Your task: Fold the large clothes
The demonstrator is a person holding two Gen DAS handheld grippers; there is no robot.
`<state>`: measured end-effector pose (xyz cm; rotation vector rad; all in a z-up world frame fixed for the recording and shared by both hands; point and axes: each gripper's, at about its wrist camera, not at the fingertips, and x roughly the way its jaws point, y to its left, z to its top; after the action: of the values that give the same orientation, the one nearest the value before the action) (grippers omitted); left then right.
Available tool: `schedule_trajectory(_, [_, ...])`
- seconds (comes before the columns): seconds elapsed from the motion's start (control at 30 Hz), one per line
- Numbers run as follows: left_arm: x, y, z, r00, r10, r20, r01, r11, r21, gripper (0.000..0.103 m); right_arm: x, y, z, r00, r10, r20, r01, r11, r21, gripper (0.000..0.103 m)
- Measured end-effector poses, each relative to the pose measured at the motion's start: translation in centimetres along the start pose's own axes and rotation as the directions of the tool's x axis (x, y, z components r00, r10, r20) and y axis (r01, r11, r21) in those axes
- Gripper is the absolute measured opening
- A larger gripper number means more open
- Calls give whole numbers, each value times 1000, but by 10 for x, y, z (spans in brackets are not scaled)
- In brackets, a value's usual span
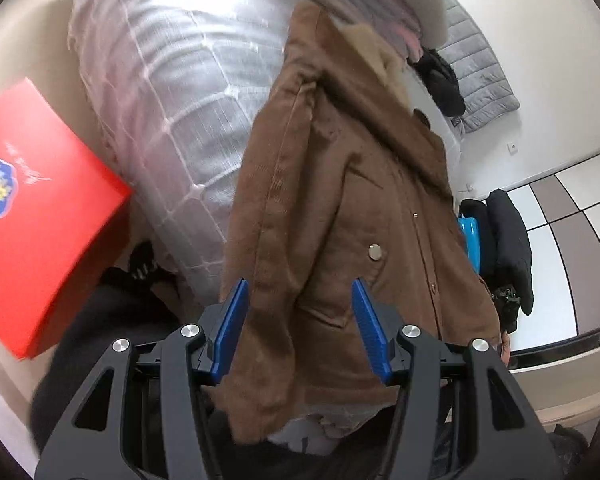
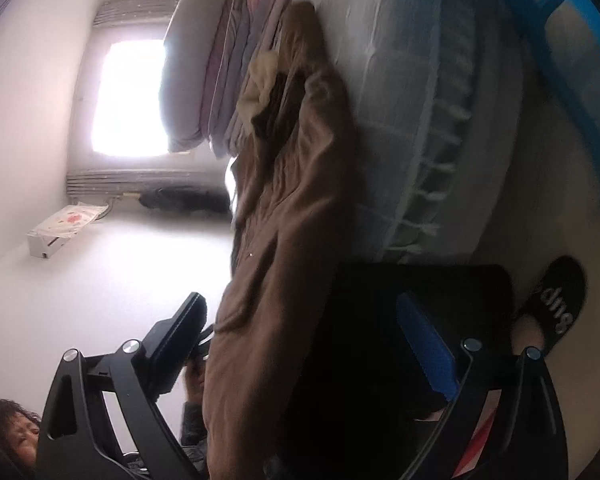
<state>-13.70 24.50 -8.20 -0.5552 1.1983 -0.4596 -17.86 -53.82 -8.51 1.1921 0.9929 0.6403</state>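
Note:
A brown coat (image 1: 340, 184) with a fur-trimmed hood (image 1: 372, 52) lies lengthwise on the bed, its hem hanging over the near edge. My left gripper (image 1: 300, 284) is open over the hem. Coat fabric lies between its blue pads (image 1: 232, 320), but they do not press on it. In the right wrist view the same coat (image 2: 292, 208) runs from the hood down to the hem. My right gripper (image 2: 300, 300) stands wide open around that hem, its blue pad (image 2: 428, 352) well apart from the cloth.
The bed (image 1: 172, 80) has a grey checked cover. A red box (image 1: 40, 216) lies on the floor to its left. Folded quilts (image 2: 228, 60) are stacked at the bed's head. A blue basket (image 2: 560, 40), dark clothes (image 1: 504, 248) and a person's slippered foot (image 2: 556, 304) are nearby.

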Motion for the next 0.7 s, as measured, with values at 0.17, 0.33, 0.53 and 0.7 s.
schedule_trajectory(0.17, [15, 4, 0, 1000, 15, -4, -16, 1000, -17, 51, 24, 2, 9, 998, 58, -39, -58, 998, 3, 92])
schedule_trajectory(0.33, [23, 19, 4, 998, -42, -41, 40, 998, -52, 55, 41, 10, 17, 992, 109, -61, -110, 994, -21, 92])
schedule_trajectory(0.53, [67, 23, -12, 970, -42, -239, 27, 998, -65, 68, 42, 28, 9, 985, 167, -35, -169, 981, -90, 82])
schedule_trajectory(0.7, [56, 17, -7, 991, 22, -133, -28, 999, -44, 68, 35, 29, -1, 991, 135, -14, -136, 984, -113, 30])
